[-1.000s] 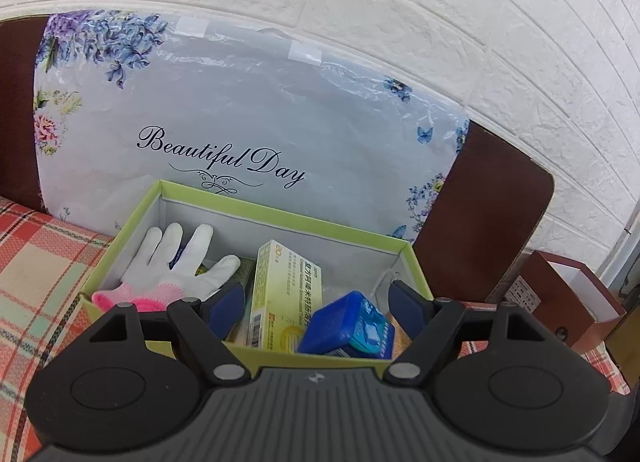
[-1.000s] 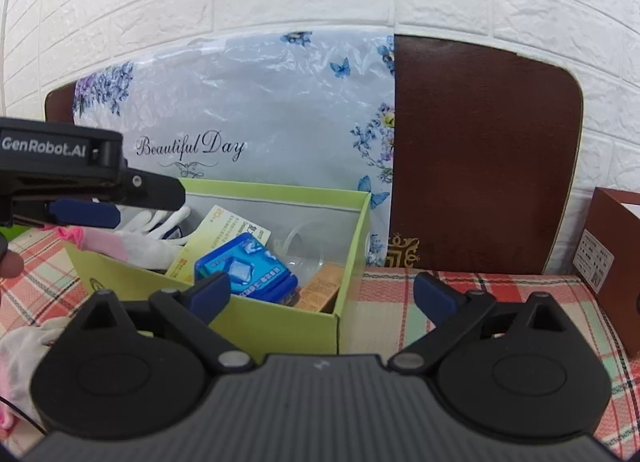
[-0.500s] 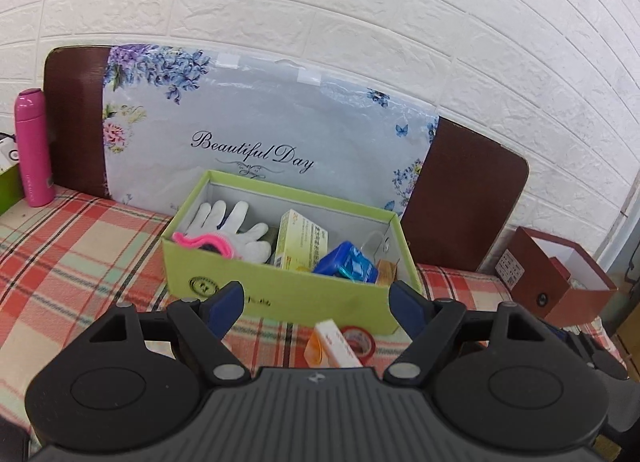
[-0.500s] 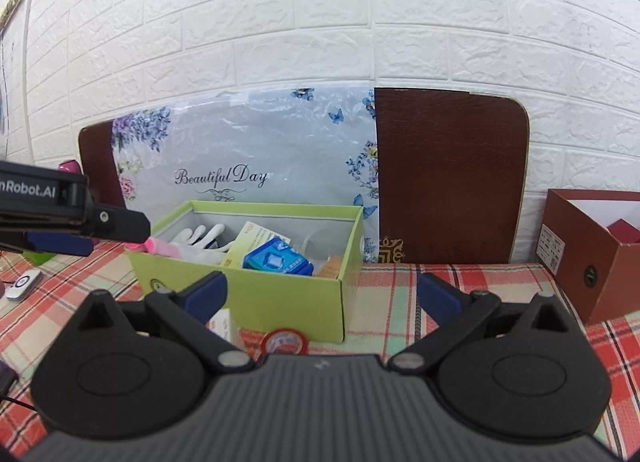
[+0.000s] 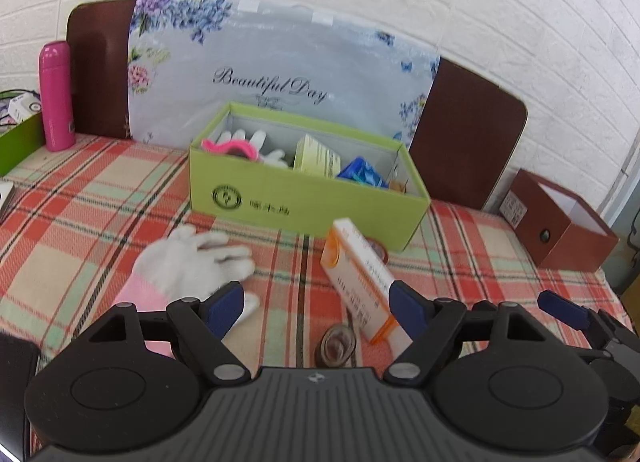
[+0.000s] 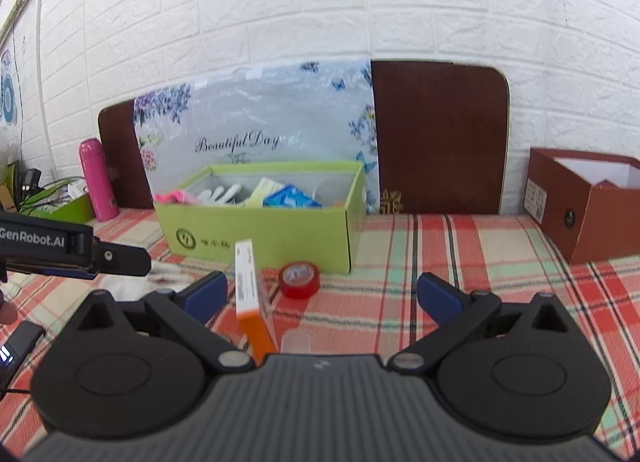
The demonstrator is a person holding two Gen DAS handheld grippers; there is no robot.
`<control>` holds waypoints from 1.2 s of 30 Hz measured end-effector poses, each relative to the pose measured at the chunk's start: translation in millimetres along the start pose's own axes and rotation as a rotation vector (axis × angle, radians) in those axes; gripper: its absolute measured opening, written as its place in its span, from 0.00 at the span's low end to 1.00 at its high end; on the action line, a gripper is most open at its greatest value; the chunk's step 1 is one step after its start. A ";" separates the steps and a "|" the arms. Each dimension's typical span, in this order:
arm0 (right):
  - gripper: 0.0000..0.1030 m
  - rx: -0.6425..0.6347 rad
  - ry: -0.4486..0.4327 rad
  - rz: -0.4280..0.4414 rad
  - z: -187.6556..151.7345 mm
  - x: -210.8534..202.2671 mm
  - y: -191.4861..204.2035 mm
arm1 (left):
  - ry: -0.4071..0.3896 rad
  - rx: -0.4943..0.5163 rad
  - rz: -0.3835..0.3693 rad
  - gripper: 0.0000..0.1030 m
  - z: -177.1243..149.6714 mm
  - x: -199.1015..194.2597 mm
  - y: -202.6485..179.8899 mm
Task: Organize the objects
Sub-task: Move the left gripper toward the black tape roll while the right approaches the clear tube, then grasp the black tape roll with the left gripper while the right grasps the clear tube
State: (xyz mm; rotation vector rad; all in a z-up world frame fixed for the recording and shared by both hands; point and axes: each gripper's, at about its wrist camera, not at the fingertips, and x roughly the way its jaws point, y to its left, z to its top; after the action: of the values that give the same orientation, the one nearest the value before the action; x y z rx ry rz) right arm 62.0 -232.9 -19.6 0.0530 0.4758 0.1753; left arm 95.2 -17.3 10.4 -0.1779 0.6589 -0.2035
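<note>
Both my grippers hang above the plaid tablecloth with nothing in them: the left gripper has its fingers spread wide, and the right gripper is spread just as wide.

The green box stands near the back of the table against the flowered board, open at the top, so it reads as the place where loose things belong. It already holds a white glove with a pink cuff, a yellow carton and a blue packet, packed side by side.

What is left lies in front of it. A white glove lies flat just ahead of my left fingers. An orange-and-white carton lies tilted between my two grippers, close to the box's front wall. A red tape roll sits just beside that wall. A small clear cap rests near my right gripper.

I judge the glove the easiest next pick for the left side, soft and flat.

Room is good to the right, where open cloth runs to the brown box. On the left a pink bottle stands upright, well apart. The box's front rim is the edge to clear.
</note>
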 end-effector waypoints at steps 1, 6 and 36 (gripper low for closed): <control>1.00 -0.003 0.016 -0.004 -5.7 1.3 1.1 | 0.013 0.006 -0.001 0.80 -4.8 1.7 0.4; 1.00 0.002 0.087 -0.011 -33.0 7.4 4.5 | 0.066 0.017 -0.018 0.80 -28.8 10.0 3.2; 0.28 -0.074 0.231 0.018 -78.3 9.5 16.1 | 0.117 0.106 -0.096 0.65 -40.5 85.4 -9.9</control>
State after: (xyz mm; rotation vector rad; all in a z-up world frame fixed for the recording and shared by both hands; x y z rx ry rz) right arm 31.8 -214.6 -92.0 -0.0360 0.6986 0.2181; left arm 134.6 -51.5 -68.9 -0.0962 0.7543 -0.3419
